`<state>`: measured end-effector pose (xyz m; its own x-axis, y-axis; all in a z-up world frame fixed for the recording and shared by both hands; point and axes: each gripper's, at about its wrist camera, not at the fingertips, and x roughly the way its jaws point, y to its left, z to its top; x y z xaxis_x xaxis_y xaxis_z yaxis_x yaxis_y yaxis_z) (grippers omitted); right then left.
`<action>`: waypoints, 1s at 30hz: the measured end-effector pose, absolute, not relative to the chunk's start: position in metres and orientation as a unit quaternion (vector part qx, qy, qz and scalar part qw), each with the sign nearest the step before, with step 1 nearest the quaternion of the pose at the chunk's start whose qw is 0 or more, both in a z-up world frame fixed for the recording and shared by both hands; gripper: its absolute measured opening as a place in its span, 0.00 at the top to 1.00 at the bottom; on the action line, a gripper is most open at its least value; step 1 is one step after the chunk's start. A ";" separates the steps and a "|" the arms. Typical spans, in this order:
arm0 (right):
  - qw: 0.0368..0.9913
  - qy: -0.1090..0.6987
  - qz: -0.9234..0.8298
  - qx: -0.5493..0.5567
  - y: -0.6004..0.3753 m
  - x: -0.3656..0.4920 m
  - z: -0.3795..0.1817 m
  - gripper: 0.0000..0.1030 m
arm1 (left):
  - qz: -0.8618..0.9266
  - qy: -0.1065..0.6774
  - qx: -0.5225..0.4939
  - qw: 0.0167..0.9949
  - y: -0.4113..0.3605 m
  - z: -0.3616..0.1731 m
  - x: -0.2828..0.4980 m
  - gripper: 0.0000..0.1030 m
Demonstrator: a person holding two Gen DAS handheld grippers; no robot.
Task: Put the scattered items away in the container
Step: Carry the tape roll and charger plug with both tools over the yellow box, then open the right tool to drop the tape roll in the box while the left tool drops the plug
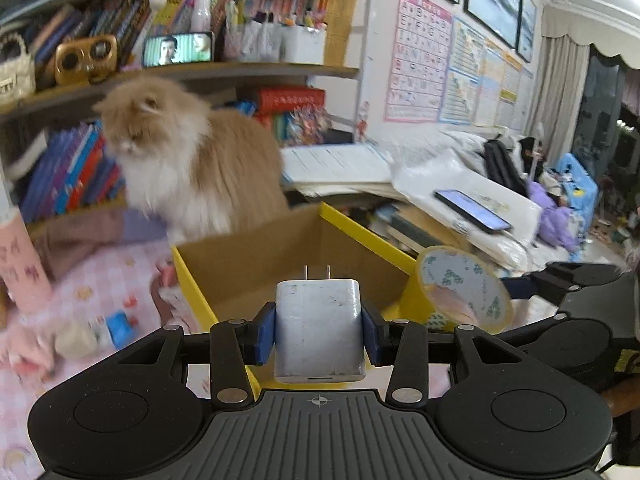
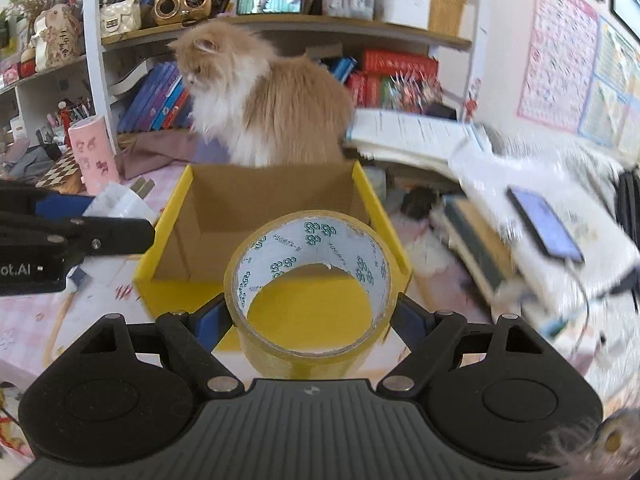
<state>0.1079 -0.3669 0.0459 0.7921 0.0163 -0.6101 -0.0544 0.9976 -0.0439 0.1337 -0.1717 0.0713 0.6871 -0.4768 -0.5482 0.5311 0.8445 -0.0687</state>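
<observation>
White charger (image 1: 320,328) sits clamped in the left gripper (image 1: 319,334), above the near rim of the yellow box (image 1: 192,276), ready for dropping in.

Right wrist view: the right gripper (image 2: 310,316) clamps a tape roll (image 2: 312,288) before the same box; both need carrying over the opening, then releasing, I judge.

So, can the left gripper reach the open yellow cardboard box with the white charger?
Probably yes: the left gripper holds the white charger before the yellow cardboard box, open-topped and apparently empty.

White charger (image 1: 319,328), prongs up, and yellowish tape roll (image 2: 314,280), both before open yellow box (image 2: 174,216).
</observation>
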 end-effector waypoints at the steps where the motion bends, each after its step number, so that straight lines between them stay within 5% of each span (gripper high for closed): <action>1: 0.946 0.320 0.022 -0.038 -0.369 0.116 0.047 0.19 | -0.268 0.284 0.050 0.919 -0.175 0.071 0.140 0.59; 16: 0.902 0.377 0.124 -0.169 -0.371 0.226 0.003 0.20 | -0.189 0.328 0.129 0.916 -0.222 0.030 0.218 0.59; 22: 0.882 0.403 0.180 -0.166 -0.365 0.255 -0.010 0.35 | -0.186 0.353 0.169 0.901 -0.241 0.010 0.234 0.59; 28: 0.878 0.415 0.193 -0.141 -0.372 0.263 -0.014 0.22 | -0.178 0.372 0.153 0.898 -0.239 0.001 0.242 0.57; 30: 0.880 0.416 0.184 -0.134 -0.375 0.263 -0.015 0.19 | -0.176 0.366 0.155 0.901 -0.239 0.002 0.241 0.48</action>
